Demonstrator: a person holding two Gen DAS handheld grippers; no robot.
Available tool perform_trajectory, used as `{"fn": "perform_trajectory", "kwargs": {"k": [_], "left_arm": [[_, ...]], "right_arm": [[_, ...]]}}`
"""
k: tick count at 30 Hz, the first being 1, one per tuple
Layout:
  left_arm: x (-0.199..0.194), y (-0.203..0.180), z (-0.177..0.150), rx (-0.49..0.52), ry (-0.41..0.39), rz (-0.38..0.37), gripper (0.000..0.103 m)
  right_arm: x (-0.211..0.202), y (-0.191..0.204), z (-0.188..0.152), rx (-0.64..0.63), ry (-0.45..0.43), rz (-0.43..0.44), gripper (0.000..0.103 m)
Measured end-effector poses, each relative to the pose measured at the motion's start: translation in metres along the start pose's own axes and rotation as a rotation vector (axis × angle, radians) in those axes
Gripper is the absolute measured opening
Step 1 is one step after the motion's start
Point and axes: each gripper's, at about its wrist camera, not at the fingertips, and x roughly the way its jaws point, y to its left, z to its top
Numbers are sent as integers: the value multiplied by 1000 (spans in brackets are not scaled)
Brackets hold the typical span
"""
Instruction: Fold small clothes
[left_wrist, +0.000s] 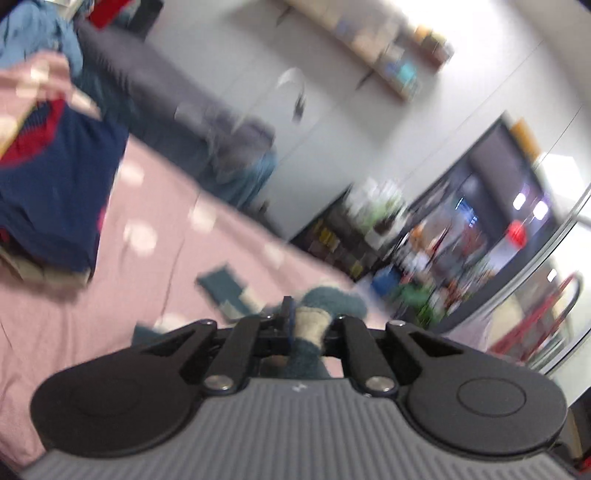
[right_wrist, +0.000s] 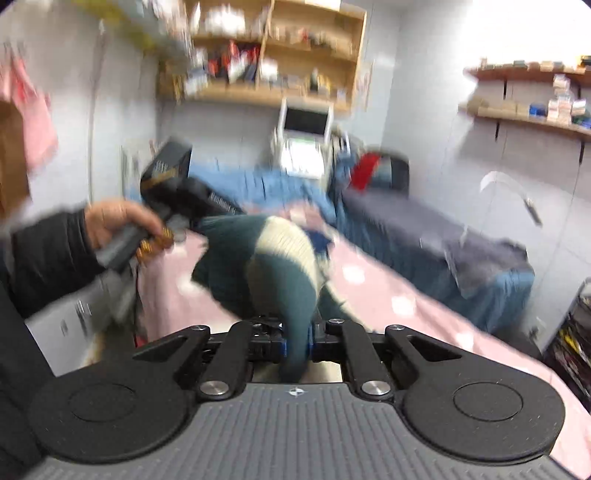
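Observation:
A small knitted garment in teal and cream (right_wrist: 291, 254) hangs stretched between both grippers above a pink dotted sheet (right_wrist: 388, 295). My right gripper (right_wrist: 297, 341) is shut on its near end. My left gripper (left_wrist: 308, 328) is shut on the other end of the garment (left_wrist: 314, 321); in the right wrist view that gripper's black body (right_wrist: 177, 188) and the hand holding it show at the left. Both views are motion-blurred.
A pile of clothes with a navy and red garment (left_wrist: 55, 184) lies on the sheet (left_wrist: 147, 258) at the left. A grey bench (right_wrist: 424, 229) with blue cloth stands beyond the bed. Wooden shelves (right_wrist: 273, 48) line the wall. A cluttered rack (left_wrist: 424, 251) stands past the bed's edge.

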Motion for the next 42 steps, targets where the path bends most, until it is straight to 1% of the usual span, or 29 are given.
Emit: {"fn": "perform_trajectory", "kwargs": {"k": [2,4,5,7,8,9,10,11,13,14,16,19,20,22,23,24,25,26,27,28,29,30,32,34,35,36,40,41,42], "left_arm": [[-42,-16,12,-2,-113,-42,6],[-82,-42,21,73,-214,-2,6],[-95,-55,25,115,-246,9,6],[-114,-82,34,169,-296,1,6],[-119,-97,37,207,-324,7,6],[-120,-111,41,254,-351,19,6],[-118,-126,44,289,-387,31,6],[-112,-137,49,317,-401,30,6],[-82,-152,58,379,-369,42,6],[-60,-154,62,379,-330,46,6],[-4,-144,68,353,-249,73,6],[89,-109,69,309,-152,190,7],[121,-96,67,295,-122,220,7],[181,-77,64,309,-97,328,7],[211,-66,62,323,-67,388,10],[240,-56,57,333,-12,444,26],[267,-41,52,319,76,499,41],[287,-27,42,297,168,528,67],[298,-15,31,286,218,516,75],[302,-5,20,276,229,499,75],[300,5,7,262,231,500,77],[298,15,-6,253,246,503,84],[289,32,-33,237,290,504,89],[274,44,-58,241,330,513,89],[266,46,-71,253,341,517,89],[255,46,-83,267,342,525,89],[219,29,-126,353,360,498,90],[213,23,-136,376,371,495,92],[208,20,-143,396,381,487,93]], "right_arm": [[-17,7,14,-20,-78,-1,15],[-33,9,25,-26,-163,14,15],[-44,7,30,-17,-209,25,14],[-52,-4,37,-13,-282,41,14],[-58,-7,43,-30,-324,16,14],[-55,-15,47,-46,-340,-10,14],[-55,-23,51,-41,-356,-37,14],[-49,-35,50,-25,-363,-65,14],[-39,-56,51,-12,-331,-154,14],[-30,-69,49,-1,-305,-193,14],[-7,-100,42,76,-231,-222,14],[39,-131,25,42,-91,-369,15],[59,-145,19,47,-57,-397,15],[100,-183,3,179,26,-405,22],[123,-200,-6,225,67,-415,34],[140,-211,-16,259,87,-439,43],[150,-217,-29,289,111,-470,54],[156,-219,-42,314,147,-511,79],[158,-219,-52,339,170,-554,98],[154,-216,-63,360,175,-569,103],[147,-210,-73,371,174,-548,103],[143,-206,-84,374,191,-522,103],[132,-190,-107,376,268,-522,103],[116,-173,-126,400,323,-490,96],[106,-163,-133,412,336,-466,89],[97,-153,-138,420,353,-451,87],[64,-115,-155,392,457,-457,77],[57,-108,-157,373,485,-463,72],[48,-99,-159,358,508,-469,72]]}}
